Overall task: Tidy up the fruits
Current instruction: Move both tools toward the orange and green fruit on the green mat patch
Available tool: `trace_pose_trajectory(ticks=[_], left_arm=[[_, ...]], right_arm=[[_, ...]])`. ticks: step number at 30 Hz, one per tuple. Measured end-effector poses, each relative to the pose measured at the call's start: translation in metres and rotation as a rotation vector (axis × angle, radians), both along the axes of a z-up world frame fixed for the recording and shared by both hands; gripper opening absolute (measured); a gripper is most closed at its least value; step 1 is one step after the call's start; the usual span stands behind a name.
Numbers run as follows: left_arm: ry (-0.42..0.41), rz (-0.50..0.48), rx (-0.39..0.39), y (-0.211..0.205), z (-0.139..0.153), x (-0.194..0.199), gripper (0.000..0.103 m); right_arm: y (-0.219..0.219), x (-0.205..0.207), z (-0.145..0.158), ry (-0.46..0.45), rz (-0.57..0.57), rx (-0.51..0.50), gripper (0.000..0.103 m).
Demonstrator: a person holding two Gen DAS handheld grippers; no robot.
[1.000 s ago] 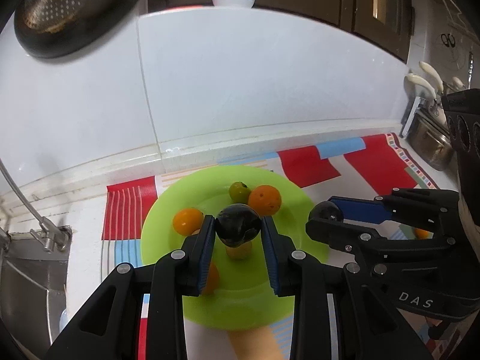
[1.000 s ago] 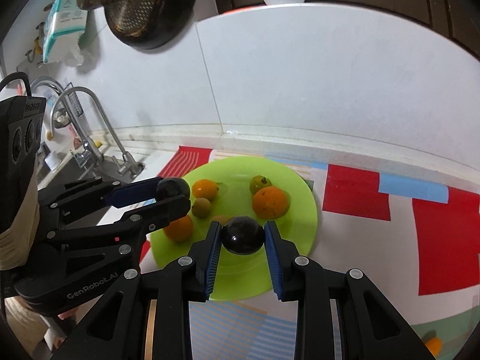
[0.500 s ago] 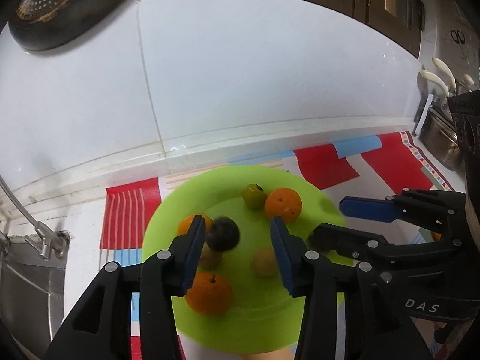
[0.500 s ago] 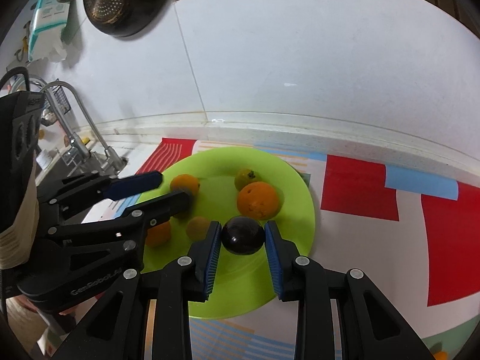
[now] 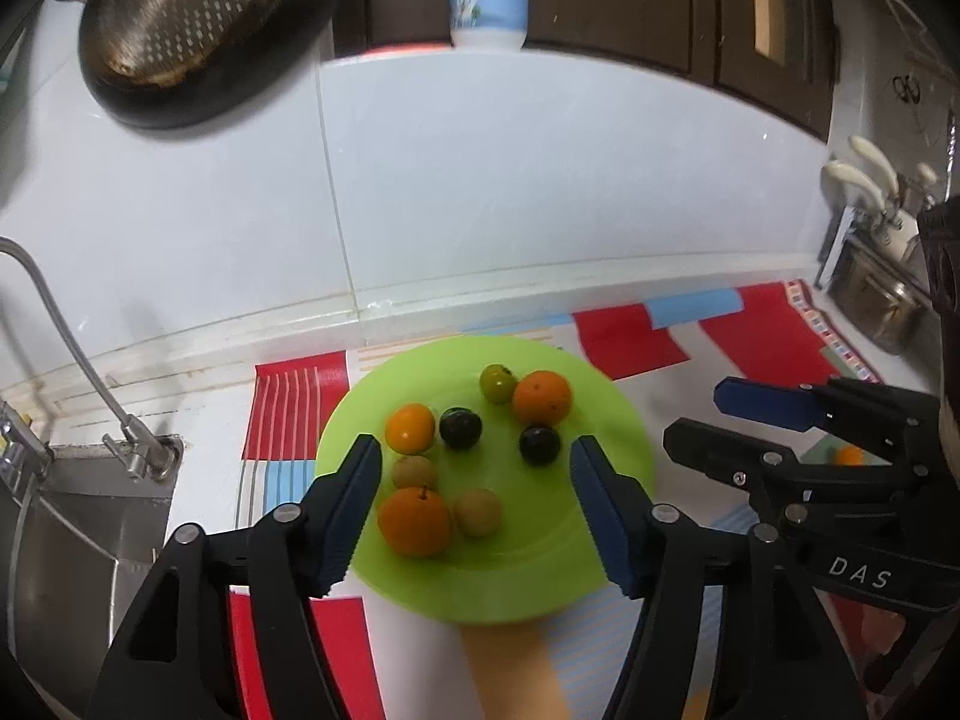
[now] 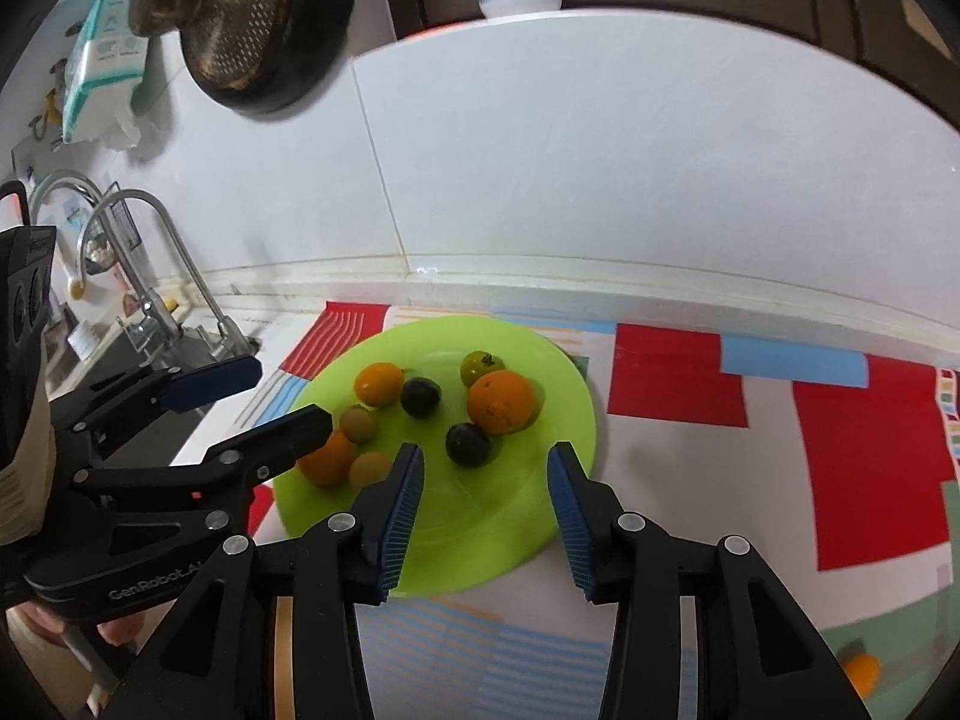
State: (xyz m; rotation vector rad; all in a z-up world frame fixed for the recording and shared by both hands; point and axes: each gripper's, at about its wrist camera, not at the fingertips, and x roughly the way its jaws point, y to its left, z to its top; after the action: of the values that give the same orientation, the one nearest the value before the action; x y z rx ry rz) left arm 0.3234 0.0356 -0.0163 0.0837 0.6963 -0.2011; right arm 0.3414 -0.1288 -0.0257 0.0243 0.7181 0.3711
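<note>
A lime green plate [image 5: 540, 564] [image 6: 528, 522] lies on a striped mat. On it lie several fruits: three oranges [image 5: 541, 397] [image 6: 500, 401], two dark plums [image 5: 539, 444] [image 6: 467, 444], a green fruit [image 5: 497, 383] [image 6: 478, 365] and two small tan fruits [image 5: 477, 512] [image 6: 369, 469]. My left gripper [image 5: 475, 504] is open and empty above the plate's near side. My right gripper [image 6: 485, 498] is open and empty above the plate's near right part. Each gripper shows in the other's view [image 5: 720, 420] [image 6: 264, 396].
A sink with a faucet [image 5: 78, 360] [image 6: 180, 276] is at the left. A white tiled wall [image 5: 540, 192] stands behind, with a dark colander [image 5: 192, 18] hanging on it. One orange [image 6: 859, 673] [image 5: 849, 455] lies off the plate at the right. Utensil holders [image 5: 870, 276] stand far right.
Both grippers have opened and let go of their dark plums, which now lie on the plate. Both grippers have pulled back from the plate.
</note>
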Motion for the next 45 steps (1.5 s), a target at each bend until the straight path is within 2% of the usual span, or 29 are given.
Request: trace_pose_trajectory(ticks=[2, 6, 9, 23, 36, 45], left_arm=[[-0.014, 0.003, -0.005, -0.001, 0.006, -0.008, 0.069], [-0.031, -0.004, -0.014, -0.008, 0.017, -0.025, 0.074], [-0.044, -0.027, -0.011, -0.016, 0.022, -0.037, 0.078], [-0.073, -0.187, -0.015, -0.077, 0.032, -0.079, 0.084], [-0.057, -0.306, -0.018, -0.147, 0.012, -0.094, 0.084], [0.001, -0.380, -0.022, -0.191, -0.012, -0.090, 0.084]], right_arm=[[-0.004, -0.011, 0.006, -0.017, -0.017, 0.003, 0.051], [-0.012, -0.034, 0.019, -0.061, -0.059, -0.016, 0.053], [-0.021, -0.050, 0.026, -0.085, -0.100, -0.027, 0.060], [-0.082, -0.116, 0.039, -0.126, -0.266, -0.044, 0.060], [-0.143, -0.147, 0.022, -0.082, -0.367, -0.073, 0.060], [-0.184, -0.156, 0.004, -0.038, -0.416, -0.107, 0.060]])
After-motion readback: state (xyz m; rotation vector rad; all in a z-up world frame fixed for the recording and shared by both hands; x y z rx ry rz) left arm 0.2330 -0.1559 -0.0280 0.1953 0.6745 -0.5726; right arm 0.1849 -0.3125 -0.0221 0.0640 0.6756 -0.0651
